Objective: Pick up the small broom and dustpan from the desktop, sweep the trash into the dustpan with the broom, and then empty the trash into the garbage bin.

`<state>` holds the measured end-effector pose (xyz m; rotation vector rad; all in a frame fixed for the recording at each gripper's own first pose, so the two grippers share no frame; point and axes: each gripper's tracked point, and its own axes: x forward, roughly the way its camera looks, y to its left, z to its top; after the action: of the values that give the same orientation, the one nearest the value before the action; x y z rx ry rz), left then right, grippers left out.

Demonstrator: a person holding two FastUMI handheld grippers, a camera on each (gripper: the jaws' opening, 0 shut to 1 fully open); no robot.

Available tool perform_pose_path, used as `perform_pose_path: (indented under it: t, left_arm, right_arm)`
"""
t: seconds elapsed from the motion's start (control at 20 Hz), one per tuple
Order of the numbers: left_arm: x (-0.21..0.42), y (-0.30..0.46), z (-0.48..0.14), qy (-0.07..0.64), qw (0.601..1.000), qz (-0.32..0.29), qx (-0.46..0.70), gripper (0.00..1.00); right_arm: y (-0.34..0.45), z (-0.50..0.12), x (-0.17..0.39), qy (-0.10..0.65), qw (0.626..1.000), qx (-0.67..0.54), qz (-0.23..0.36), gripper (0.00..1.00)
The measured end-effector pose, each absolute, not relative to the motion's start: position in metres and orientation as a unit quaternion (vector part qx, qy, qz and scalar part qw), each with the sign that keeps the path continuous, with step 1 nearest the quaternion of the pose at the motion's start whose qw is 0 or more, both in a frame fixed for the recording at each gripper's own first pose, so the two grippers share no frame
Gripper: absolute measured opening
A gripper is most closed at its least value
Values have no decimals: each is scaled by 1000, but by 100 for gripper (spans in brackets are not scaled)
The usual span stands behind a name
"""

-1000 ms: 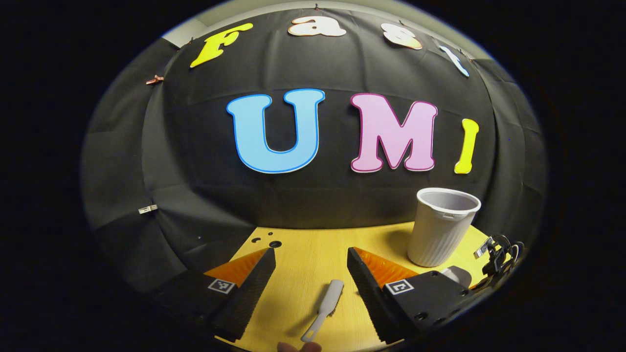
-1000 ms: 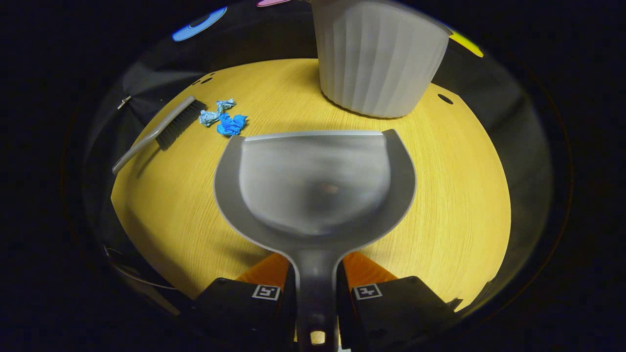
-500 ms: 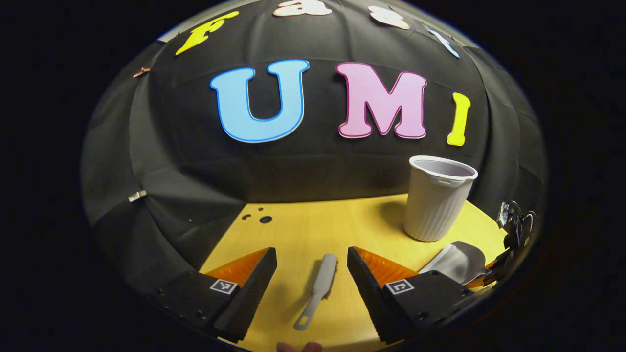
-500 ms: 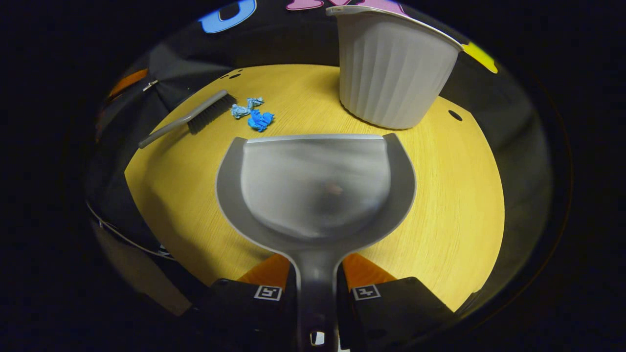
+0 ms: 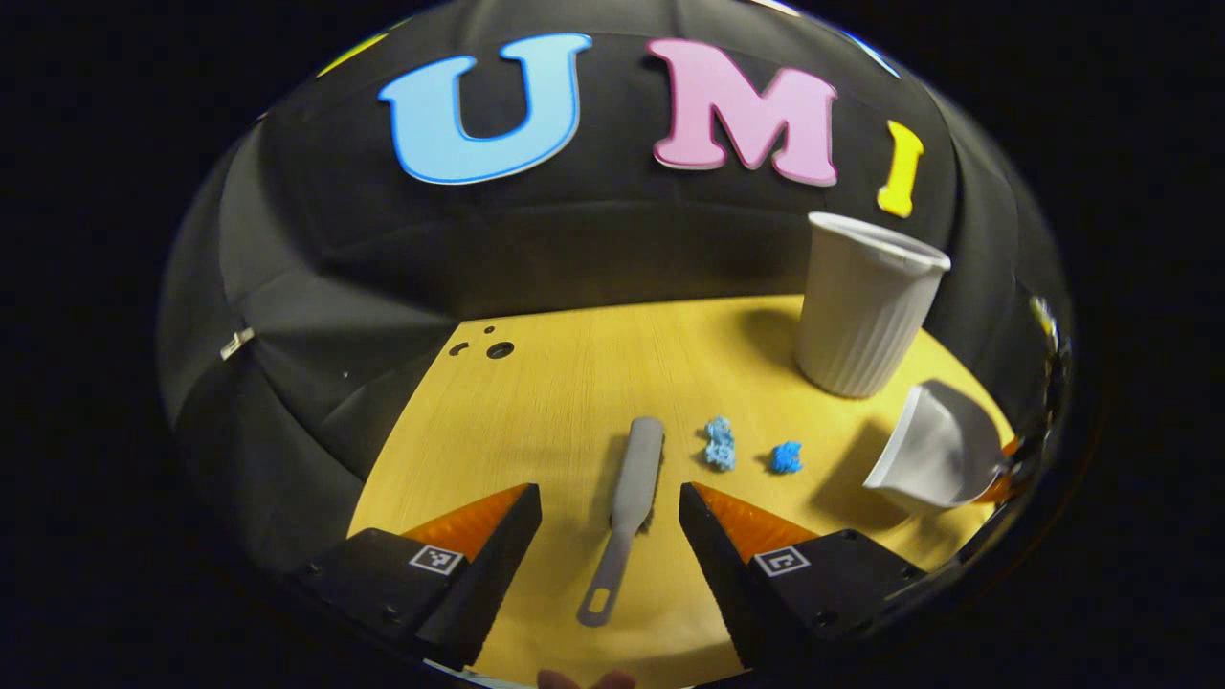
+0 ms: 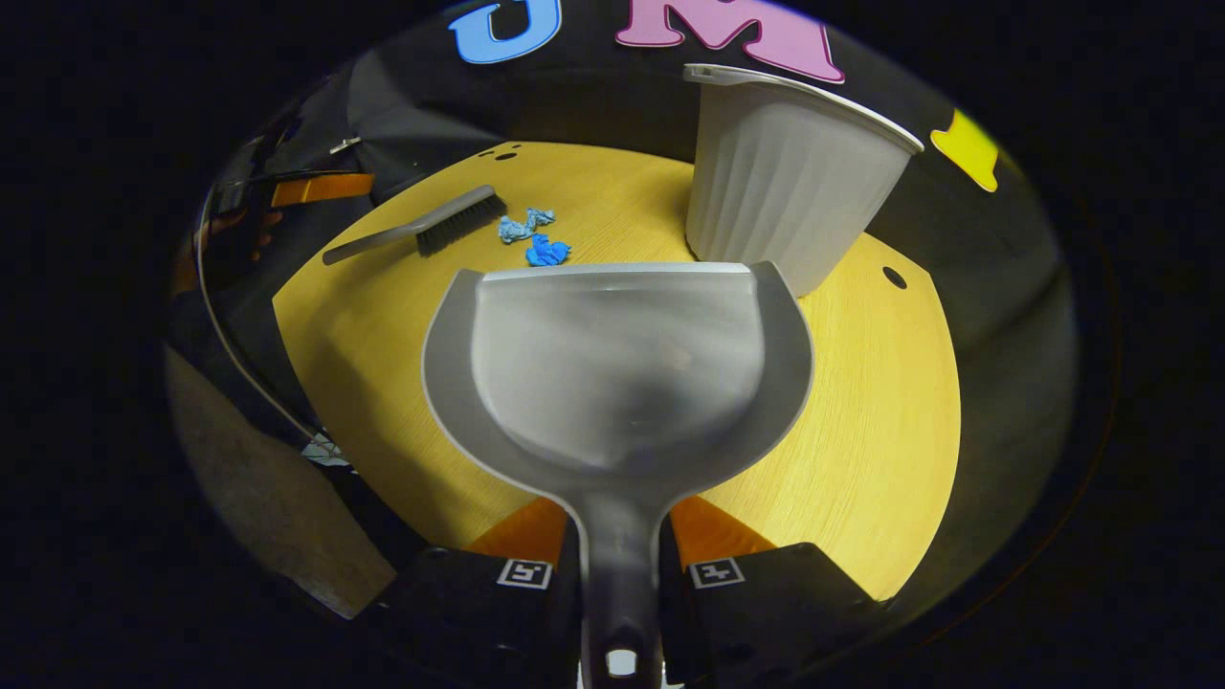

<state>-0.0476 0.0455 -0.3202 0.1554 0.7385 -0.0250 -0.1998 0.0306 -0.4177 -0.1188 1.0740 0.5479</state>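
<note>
Left gripper view: left gripper (image 5: 610, 507) hangs above the yellow table (image 5: 536, 402), fingers spread apart and grasping nothing. Small broom (image 5: 627, 498) lies flat on the table in the lower centre of the frame, between the two fingers but apart from both; handle end points toward the bottom edge, brush head toward the wall. Two blue trash scraps (image 5: 720, 445) lie just right of the brush head. Garbage bin (image 5: 866, 306), pale and ribbed, stands upright at the right of the frame. Dustpan (image 5: 933, 450) shows at the lower right, lifted and tilted, with its shadow on the table beneath it.

Right gripper view: right gripper (image 6: 617, 536) at bottom centre, fingers clenched on the dustpan (image 6: 617, 364) handle from both sides. Pan fills the middle of the frame, open edge toward the bin (image 6: 785, 182) at upper right. Broom (image 6: 421, 228) and trash (image 6: 536, 239) lie at the upper left, trash just right of the bristles. Left gripper (image 6: 316, 187) shows at the far left edge above the table (image 6: 861, 383); its state cannot be told there.
</note>
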Motion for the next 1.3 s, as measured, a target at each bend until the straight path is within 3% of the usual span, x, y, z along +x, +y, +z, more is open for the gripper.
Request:
perform_pose_path:
  t: [0.1, 0.4, 0.9, 1.1, 1.15, 1.2, 1.25, 1.3]
  left_arm:
    - [-51, 36, -350, 400, 913, -44, 72, 94]
    - [-53, 46, -411, 482, 872, -40, 71, 93]
    - [-39, 49, -460, 546, 830, -60, 100, 89]
    - [-39, 41, -465, 551, 826, -73, 92, 72]
    - [-38, 40, -463, 551, 826, -74, 94, 56]
    - [-36, 46, -465, 557, 821, -59, 110, 48]
    - [-38, 48, -462, 561, 817, -54, 124, 34]
    - [-35, 52, -462, 563, 813, -43, 139, 33]
  right_arm:
    - [32, -418, -205, 506, 818, -62, 267, 37]
    - [41, -421, -219, 510, 806, -83, 288, 37]
    - [44, -424, -227, 514, 806, -84, 282, 37]
    - [46, -424, -228, 519, 802, -81, 283, 37]
    - [47, -424, -230, 524, 798, -80, 287, 37]
    - [49, -424, -233, 535, 790, -75, 290, 37]
    - [51, -423, -236, 546, 783, -71, 290, 37]
    - [50, -422, -236, 555, 778, -69, 288, 37]
